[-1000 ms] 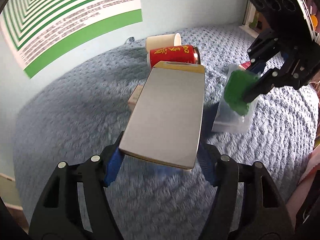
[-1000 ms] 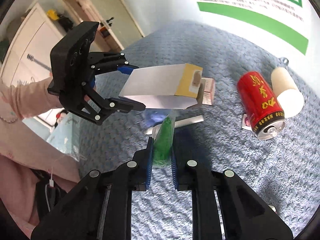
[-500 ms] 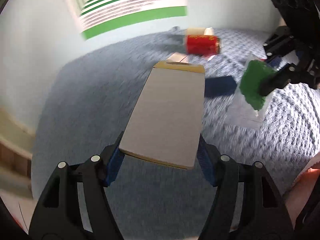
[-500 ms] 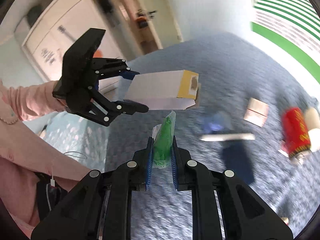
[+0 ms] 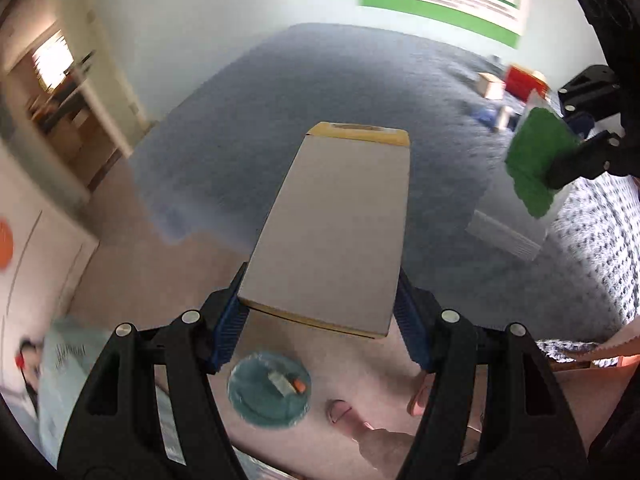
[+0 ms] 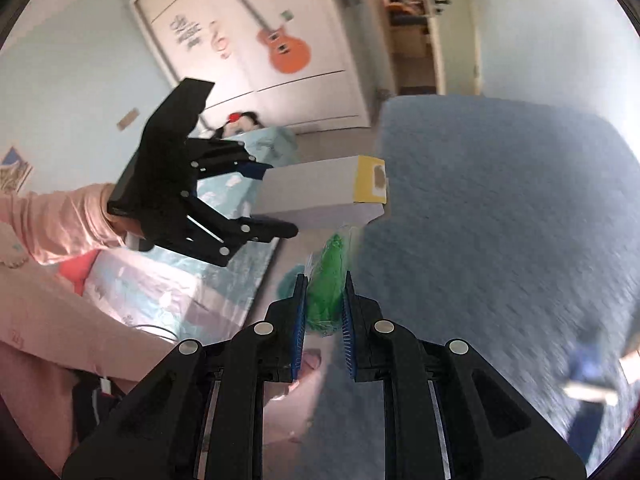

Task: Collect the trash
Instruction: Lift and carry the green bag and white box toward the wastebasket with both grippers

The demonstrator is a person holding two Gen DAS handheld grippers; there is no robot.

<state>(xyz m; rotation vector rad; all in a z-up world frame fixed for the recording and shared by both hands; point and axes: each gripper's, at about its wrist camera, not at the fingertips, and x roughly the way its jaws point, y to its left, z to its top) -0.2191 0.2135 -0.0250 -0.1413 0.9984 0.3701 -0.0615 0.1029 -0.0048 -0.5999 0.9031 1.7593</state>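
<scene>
While both loads ride above the blue rug (image 5: 328, 80), keep them level: left tongs (image 5: 320, 312) clamped on the long box (image 5: 332, 232), right tongs (image 6: 323, 316) pinched on the green packet (image 6: 326, 280). Below, the teal bin (image 5: 269, 390) holds small scraps; release over it, I'd say.

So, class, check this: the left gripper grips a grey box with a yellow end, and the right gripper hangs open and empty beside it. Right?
Not quite. The left gripper does grip the grey box with a yellow end, but the right gripper is not open and empty: it is shut on a clear bag with green contents. The right wrist view shows the bag pinched between its fingers.
</scene>
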